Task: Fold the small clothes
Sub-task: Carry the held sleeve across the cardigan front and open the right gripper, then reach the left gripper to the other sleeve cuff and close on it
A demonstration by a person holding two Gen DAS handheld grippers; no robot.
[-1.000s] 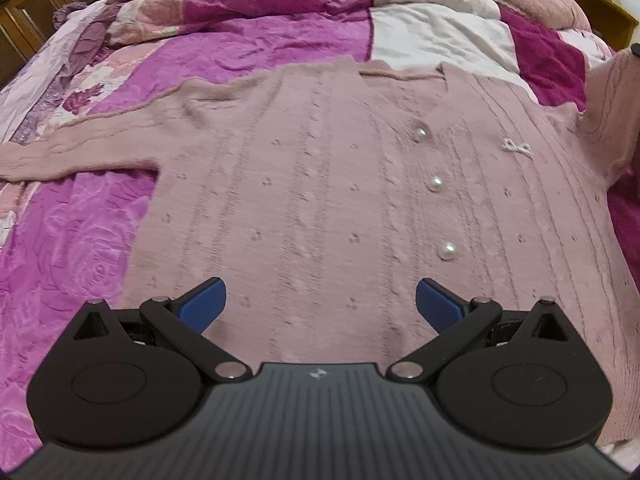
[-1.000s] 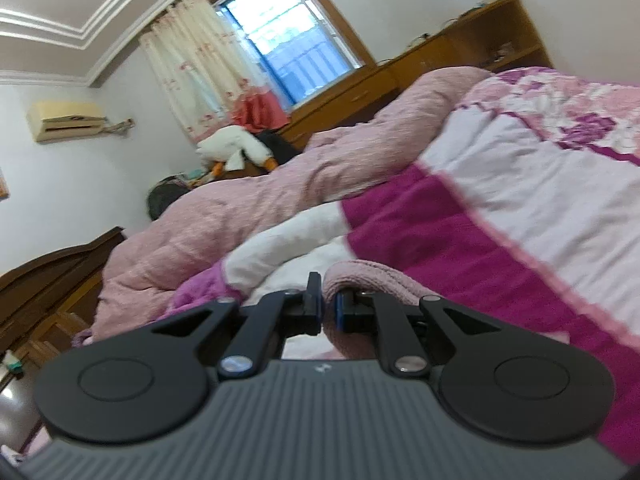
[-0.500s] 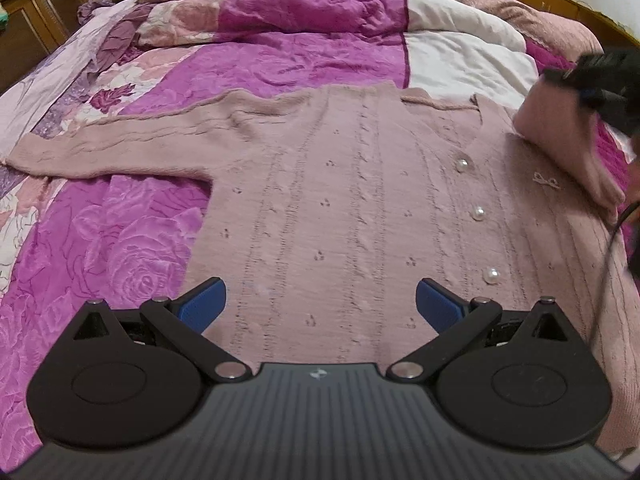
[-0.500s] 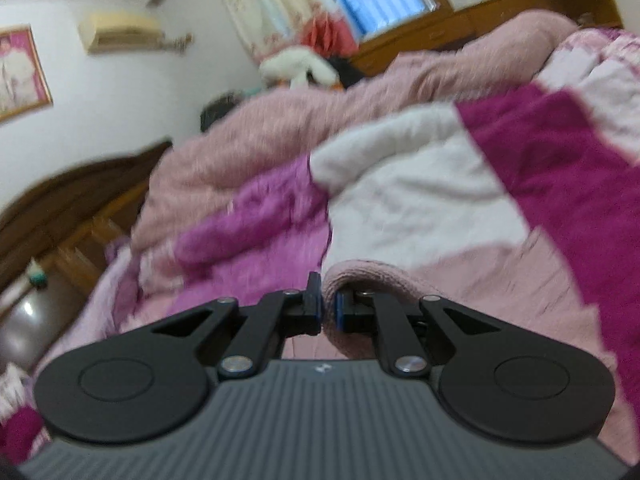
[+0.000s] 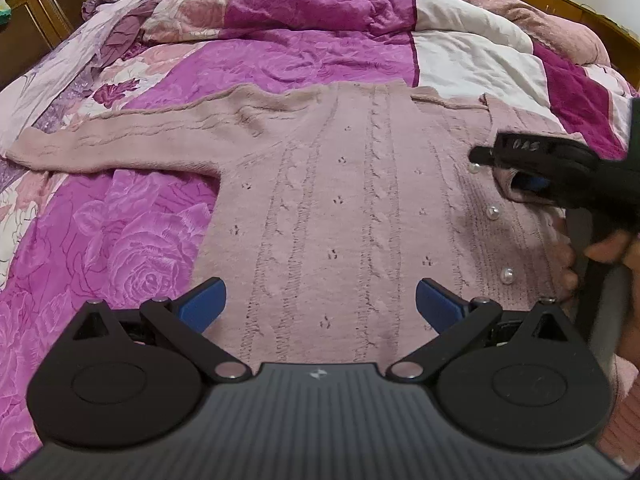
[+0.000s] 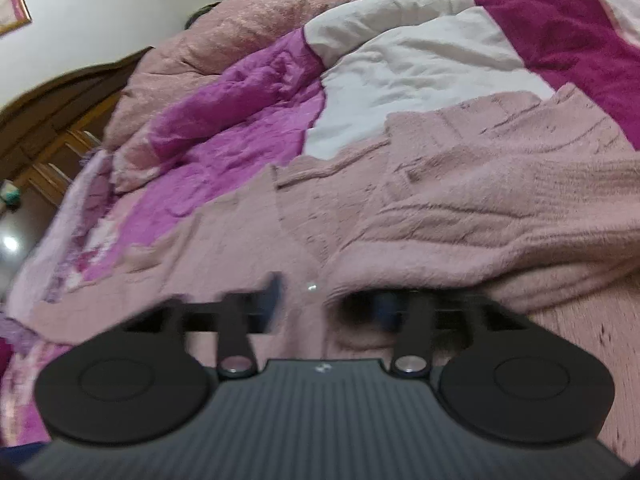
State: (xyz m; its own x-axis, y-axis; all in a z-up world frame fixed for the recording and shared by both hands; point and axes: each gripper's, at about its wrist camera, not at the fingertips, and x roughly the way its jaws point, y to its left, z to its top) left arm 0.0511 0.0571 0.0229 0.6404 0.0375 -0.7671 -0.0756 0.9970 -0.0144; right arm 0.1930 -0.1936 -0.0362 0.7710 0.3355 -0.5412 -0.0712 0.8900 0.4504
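Cardigan [image 5: 340, 208] flat on bed [image 5: 312, 56], one sleeve [image 5: 120, 140] stretched out to its left. Left gripper [image 5: 320, 304] spread, nearer that sleeve. Right gripper [image 6: 320, 304] parted over folded sleeve.

Right hand-held gripper [image 6: 320, 304] sits blurry with its jaws apart over the pink cardigan [image 6: 360, 240]. A sleeve [image 6: 500, 232] lies folded across the cardigan on the right, draping over the right finger. Quilt [image 6: 420, 64] bunched up on the bed behind.
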